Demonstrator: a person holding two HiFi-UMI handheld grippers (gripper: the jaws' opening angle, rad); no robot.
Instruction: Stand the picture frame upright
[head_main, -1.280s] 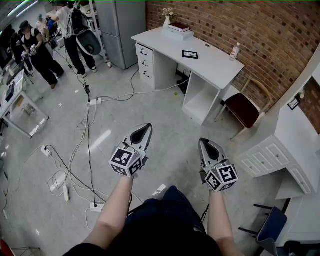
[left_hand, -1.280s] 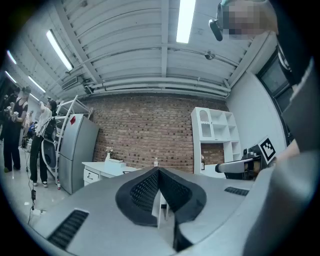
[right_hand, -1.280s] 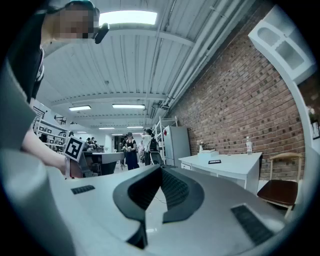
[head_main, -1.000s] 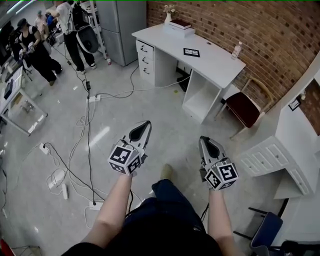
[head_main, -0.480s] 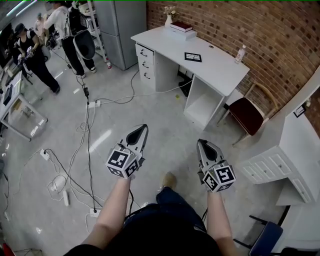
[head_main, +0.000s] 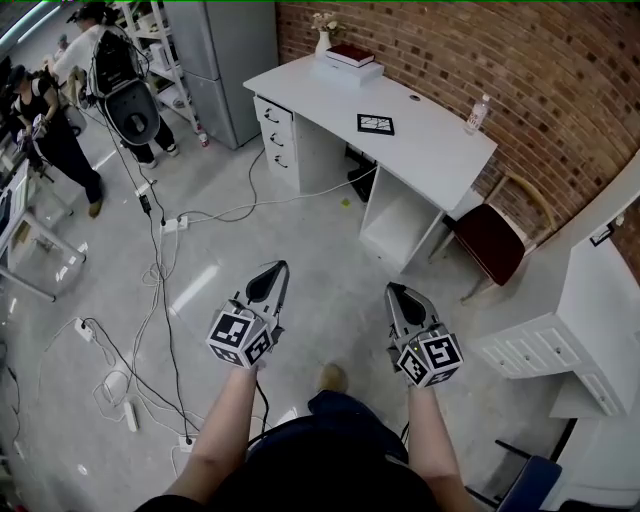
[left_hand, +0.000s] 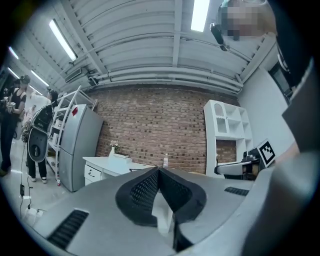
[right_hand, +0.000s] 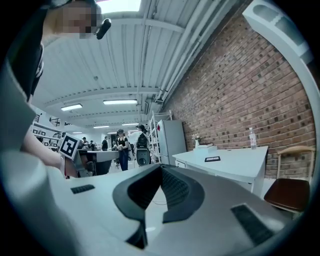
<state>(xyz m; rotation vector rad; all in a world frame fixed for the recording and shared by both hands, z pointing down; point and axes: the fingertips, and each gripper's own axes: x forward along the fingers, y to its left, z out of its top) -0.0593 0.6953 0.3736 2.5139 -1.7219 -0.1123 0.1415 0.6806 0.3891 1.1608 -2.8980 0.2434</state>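
I hold the left gripper (head_main: 280, 268) and right gripper (head_main: 392, 290) pressed shut, empty; the picture frame (head_main: 376, 124) lies flat on the white desk (head_main: 440, 150).

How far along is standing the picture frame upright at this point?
Done: nothing yet; the picture frame lies flat on the white desk. In hand: nothing; the left gripper and right gripper are both shut and empty, held over the floor short of the desk. Left: reach the desk, grip the frame and stand it up.
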